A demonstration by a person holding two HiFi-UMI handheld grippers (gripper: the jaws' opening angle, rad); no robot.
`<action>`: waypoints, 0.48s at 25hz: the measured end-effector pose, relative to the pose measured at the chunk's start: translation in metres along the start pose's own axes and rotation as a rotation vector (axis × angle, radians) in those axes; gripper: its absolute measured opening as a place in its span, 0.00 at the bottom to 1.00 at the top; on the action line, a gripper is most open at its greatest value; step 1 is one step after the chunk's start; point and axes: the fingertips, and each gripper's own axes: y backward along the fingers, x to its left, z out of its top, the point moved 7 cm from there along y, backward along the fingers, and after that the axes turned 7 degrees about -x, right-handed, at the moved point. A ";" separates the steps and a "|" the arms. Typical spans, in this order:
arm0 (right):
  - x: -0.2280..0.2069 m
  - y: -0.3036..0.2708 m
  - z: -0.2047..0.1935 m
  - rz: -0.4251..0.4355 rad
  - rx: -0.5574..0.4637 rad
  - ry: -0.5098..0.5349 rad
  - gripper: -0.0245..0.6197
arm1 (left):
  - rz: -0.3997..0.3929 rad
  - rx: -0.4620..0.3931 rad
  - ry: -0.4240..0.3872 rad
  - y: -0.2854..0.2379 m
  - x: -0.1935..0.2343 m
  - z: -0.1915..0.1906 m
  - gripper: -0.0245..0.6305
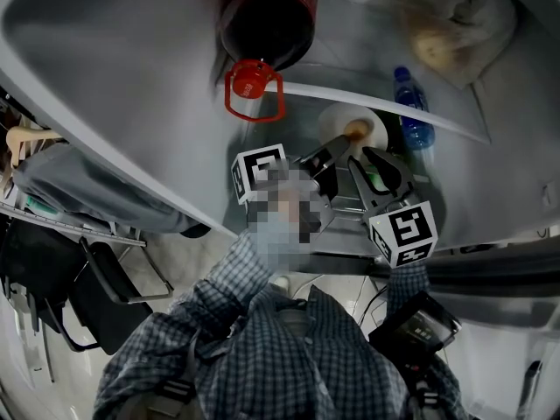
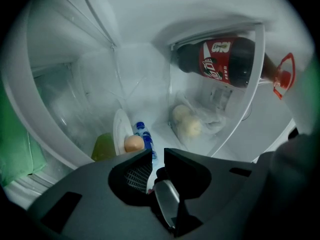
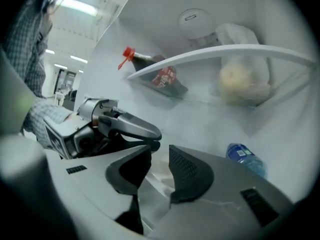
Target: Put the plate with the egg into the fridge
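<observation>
A white plate (image 2: 119, 129) stands in the fridge's lower compartment with a tan egg (image 2: 133, 143) on it. The head view shows the same plate (image 1: 332, 121) and egg (image 1: 356, 130) just beyond both grippers. My left gripper (image 2: 158, 155) points at the plate from a short distance with a narrow gap between its jaws and nothing in them. My right gripper (image 3: 160, 156) is beside it, jaws slightly apart and empty. In the head view the left gripper (image 1: 332, 151) and right gripper (image 1: 360, 156) nearly meet at their tips. The left gripper (image 3: 155, 139) also shows in the right gripper view.
A blue-capped water bottle (image 2: 145, 136) lies next to the plate, and something green (image 2: 105, 146) sits to its left. On the glass shelf (image 1: 367, 99) above lie a cola bottle (image 1: 267, 20) with a red cap ring and a bag of buns (image 1: 446, 24).
</observation>
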 end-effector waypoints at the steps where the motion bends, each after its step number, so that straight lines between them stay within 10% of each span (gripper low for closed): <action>1: 0.000 0.003 0.000 -0.001 -0.023 -0.036 0.22 | -0.008 0.002 -0.005 0.001 0.000 -0.001 0.16; 12: 0.011 0.021 -0.005 -0.143 -0.018 -0.176 0.05 | -0.126 0.033 -0.082 0.011 -0.011 -0.016 0.05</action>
